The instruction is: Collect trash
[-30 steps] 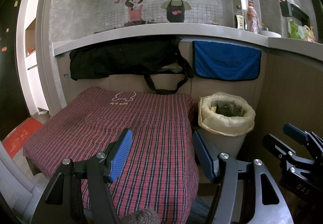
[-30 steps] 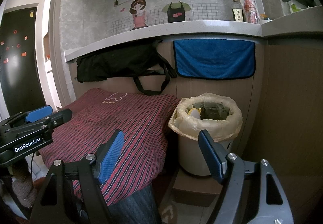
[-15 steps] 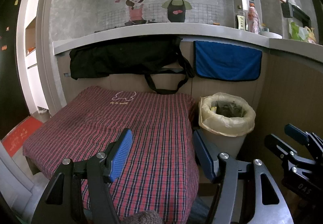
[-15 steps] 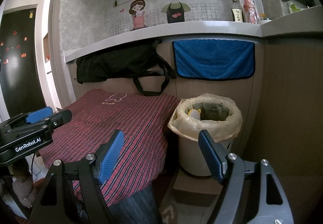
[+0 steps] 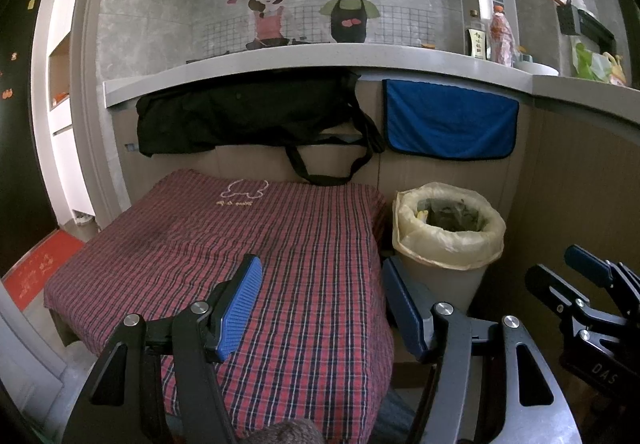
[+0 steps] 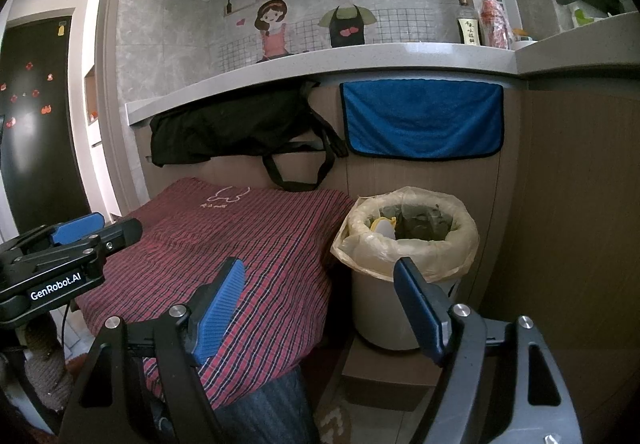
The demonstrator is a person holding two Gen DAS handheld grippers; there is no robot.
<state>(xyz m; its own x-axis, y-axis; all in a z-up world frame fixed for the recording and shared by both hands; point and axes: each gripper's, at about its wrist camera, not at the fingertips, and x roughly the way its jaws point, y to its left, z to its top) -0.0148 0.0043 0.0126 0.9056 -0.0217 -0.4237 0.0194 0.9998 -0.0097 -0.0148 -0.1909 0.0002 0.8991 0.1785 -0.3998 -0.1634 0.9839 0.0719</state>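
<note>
- Left gripper (image 5: 320,296): jaws wide, nothing between them, above the plaid cloth (image 5: 224,244); unchanged from a second ago.
- Right gripper (image 6: 320,298): jaws wide and empty, also unchanged.
- Trash bin (image 6: 404,244): lined with a pale bag, on the floor at 1 o'clock from the right gripper, beside the cloth's right edge; leafy waste and a yellow-white item (image 6: 385,226) lie inside.
- Reading: nothing has moved; no loose trash is visible, so collection looks finished or paused.
</note>
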